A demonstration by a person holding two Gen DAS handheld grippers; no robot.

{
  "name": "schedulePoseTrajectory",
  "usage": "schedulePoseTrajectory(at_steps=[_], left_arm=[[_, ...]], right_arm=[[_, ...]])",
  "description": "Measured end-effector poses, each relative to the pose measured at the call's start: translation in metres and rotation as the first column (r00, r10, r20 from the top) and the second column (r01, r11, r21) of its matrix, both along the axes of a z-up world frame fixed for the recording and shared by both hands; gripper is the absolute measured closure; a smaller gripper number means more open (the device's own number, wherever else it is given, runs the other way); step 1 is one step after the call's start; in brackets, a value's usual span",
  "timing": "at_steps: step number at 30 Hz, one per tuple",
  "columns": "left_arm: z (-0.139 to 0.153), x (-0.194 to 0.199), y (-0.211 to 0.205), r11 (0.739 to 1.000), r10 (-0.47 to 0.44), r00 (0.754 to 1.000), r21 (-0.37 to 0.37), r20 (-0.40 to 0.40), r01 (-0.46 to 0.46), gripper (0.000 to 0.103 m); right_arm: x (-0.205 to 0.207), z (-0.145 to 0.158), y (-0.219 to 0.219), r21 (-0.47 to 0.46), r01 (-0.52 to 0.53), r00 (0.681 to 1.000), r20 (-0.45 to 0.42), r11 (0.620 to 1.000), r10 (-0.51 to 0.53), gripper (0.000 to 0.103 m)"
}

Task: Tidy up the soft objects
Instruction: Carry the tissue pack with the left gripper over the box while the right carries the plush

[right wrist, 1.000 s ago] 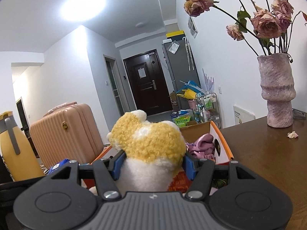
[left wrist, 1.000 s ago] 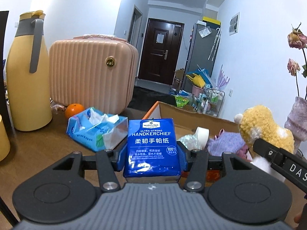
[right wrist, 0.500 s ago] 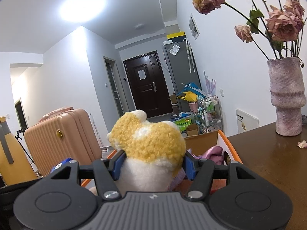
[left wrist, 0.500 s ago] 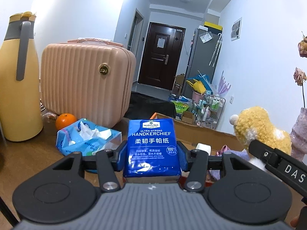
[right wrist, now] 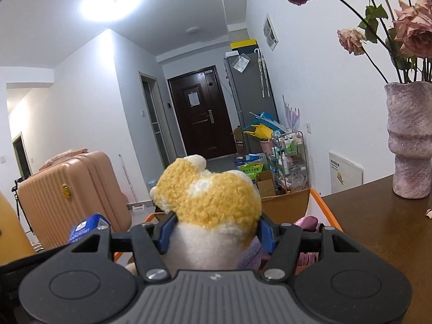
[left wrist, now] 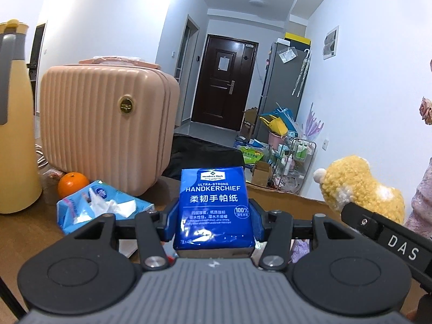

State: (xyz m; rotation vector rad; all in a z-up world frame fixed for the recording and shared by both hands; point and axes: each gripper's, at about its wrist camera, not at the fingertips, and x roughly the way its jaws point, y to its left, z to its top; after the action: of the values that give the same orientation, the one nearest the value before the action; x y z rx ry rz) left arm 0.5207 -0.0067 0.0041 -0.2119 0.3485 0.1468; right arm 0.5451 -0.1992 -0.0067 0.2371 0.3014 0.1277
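A: What do we note around the work?

B: A suitcase, orange and open tissue pack stand ahead left; a vase sits right on the table.

A: And the grips?

B: Our left gripper clamps the handkerchief pack upright; our right gripper clamps the plush, over the orange-rimmed box. Open floor lies beyond.

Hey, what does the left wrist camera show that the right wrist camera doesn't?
Left wrist only: an orange, an opened tissue pack on the table, and the left gripper shut on the blue handkerchief pack.
Right wrist only: a vase of dried roses, and the right gripper shut on the yellow plush toy.
Both: the pink suitcase, the dark door, the plush toy and the handkerchief pack.
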Motion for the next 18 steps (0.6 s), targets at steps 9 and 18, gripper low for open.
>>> schedulePoseTrajectory(at_steps=[9,18], left_arm=[[-0.009,0.029,-0.009,0.999,-0.007,1.000,0.037,-0.013,0.007,0.050],[-0.017,0.049,-0.013,0.997,0.004,1.000,0.079,-0.027,-0.002,0.050]], right_arm=[[0.025,-0.003,-0.002,-0.002,0.011,1.000,-0.025,1.000,-0.011,0.043],[0.044,-0.009,0.001,-0.020,0.018,0.998,-0.058,1.000,-0.020,0.043]])
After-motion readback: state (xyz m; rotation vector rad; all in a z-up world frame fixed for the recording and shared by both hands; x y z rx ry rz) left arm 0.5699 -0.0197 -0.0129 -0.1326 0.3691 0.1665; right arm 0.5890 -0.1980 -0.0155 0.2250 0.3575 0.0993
